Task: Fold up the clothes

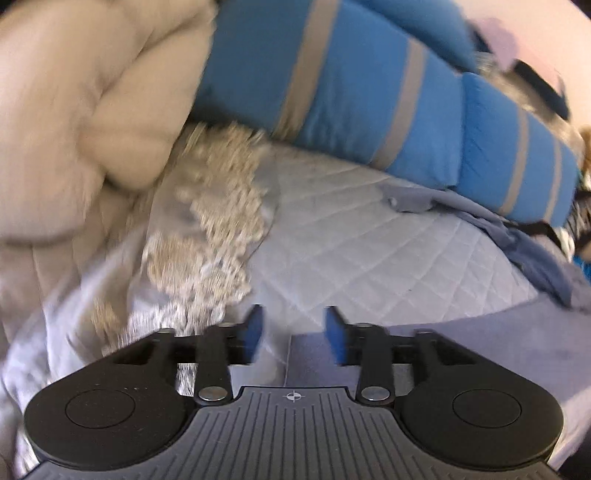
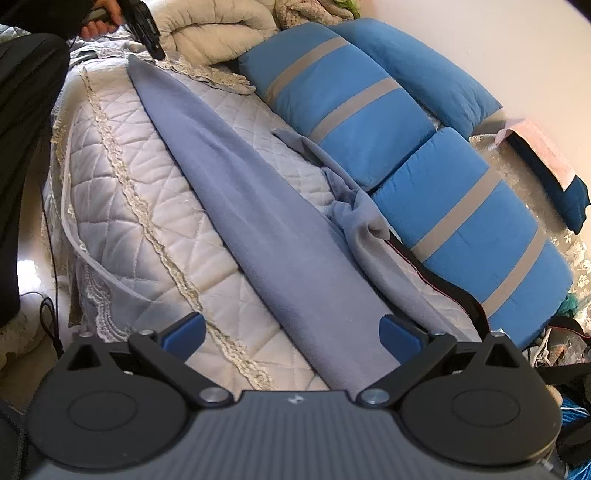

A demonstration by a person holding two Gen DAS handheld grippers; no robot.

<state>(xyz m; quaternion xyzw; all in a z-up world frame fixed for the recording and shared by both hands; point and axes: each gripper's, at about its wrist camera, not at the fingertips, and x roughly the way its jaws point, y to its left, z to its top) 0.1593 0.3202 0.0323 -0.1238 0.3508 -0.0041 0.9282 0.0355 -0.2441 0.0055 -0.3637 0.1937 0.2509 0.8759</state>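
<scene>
A: Our left tongs (image 1: 294,336) stand partly spread, nothing between the blue pads, hovering over the near corner of the long grey-blue fleece garment (image 1: 461,354). From the right wrist view they sit at the far tip of that cloth, beside the cream quilted duvet roll (image 2: 207,33).

B: And our right tongs (image 2: 291,332) are spread wide, empty too, with the garment's near end running in under them and touching neither pad.

A: So we hold nothing. We judge the garment already doubled lengthwise into a narrow strip, and we are between grips.

B: Agreed. It lies on the pale quilted bedspread with lace trim (image 2: 122,177), just beside the blue cushions with grey stripes (image 2: 347,110). Its long axis runs from our right tongs away to our left tongs, parallel to the cushions.

A: One part is untidy: a crumpled sleeve or flap (image 2: 354,218) spills off the strip towards the cushions.

B: Then the next move, as we see it, calls for tucking that flap onto the strip, then pinching each end and bringing one end over to the other to halve the length.

A: Both tongs must close on both layers, or the fold will slide apart.
</scene>
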